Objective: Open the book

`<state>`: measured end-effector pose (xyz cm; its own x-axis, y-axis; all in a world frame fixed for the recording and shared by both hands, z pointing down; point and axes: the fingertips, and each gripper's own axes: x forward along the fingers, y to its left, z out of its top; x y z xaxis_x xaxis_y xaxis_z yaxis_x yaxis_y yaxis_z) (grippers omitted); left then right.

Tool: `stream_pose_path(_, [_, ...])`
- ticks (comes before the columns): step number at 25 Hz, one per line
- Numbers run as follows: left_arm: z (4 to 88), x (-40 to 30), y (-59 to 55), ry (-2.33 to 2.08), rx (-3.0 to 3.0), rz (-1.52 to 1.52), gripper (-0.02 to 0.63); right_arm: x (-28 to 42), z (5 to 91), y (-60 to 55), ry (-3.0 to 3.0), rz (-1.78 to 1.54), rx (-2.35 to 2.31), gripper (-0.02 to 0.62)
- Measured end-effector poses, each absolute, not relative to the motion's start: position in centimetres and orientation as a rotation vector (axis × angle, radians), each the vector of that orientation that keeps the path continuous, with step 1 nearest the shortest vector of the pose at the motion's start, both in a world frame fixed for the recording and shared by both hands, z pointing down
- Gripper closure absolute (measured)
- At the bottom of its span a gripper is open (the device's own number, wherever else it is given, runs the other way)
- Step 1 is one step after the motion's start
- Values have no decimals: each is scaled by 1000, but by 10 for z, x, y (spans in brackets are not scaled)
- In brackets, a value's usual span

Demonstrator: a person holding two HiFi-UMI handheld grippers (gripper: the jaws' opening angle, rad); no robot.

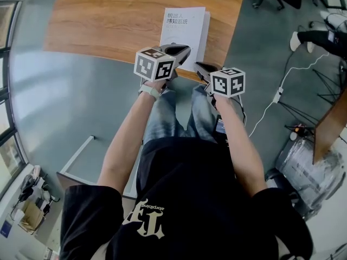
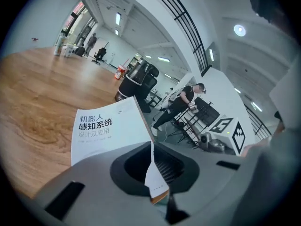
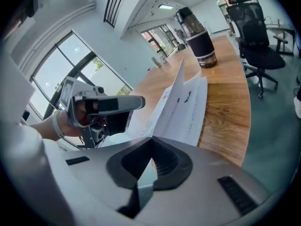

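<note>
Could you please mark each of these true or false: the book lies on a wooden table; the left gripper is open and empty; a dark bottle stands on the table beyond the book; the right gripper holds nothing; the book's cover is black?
1. The book lies on a wooden table. True.
2. The left gripper is open and empty. False: its jaws are shut on a sheet of the book.
3. A dark bottle stands on the table beyond the book. True.
4. The right gripper holds nothing. False: its jaws are shut on the book's pages.
5. The book's cover is black. False: it is white with dark print.
</note>
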<state>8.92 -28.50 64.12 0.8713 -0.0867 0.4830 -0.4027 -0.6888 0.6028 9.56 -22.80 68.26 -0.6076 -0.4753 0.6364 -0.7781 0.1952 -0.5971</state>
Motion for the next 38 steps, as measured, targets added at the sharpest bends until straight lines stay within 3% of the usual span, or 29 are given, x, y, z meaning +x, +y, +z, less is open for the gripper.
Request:
stream_pose_path(2, [643, 101, -289, -371, 2315, 622, 584, 94, 683, -228, -2162, 1345, 1196, 607])
stream_pose_path(5, [648, 113, -290, -414, 2334, 738, 475, 90, 681, -227, -2159, 1313, 1217, 607])
stream_pose_path(7, [653, 118, -292, -453, 2344, 814, 446, 88, 681, -227, -2158, 1300, 1226, 607])
stream_pose_path(15, [666, 112, -296, -538, 2302, 1016, 434, 84, 677, -228, -2156, 1277, 1225, 607])
stream_pose_path(29, [637, 46, -298, -589, 2244, 842, 435, 29, 642, -243, -2304, 1212, 1123, 603])
stream_pose_path(38, [652, -12, -309, -576, 2180, 788, 436, -36, 636, -261, -2376, 1204, 1017, 556])
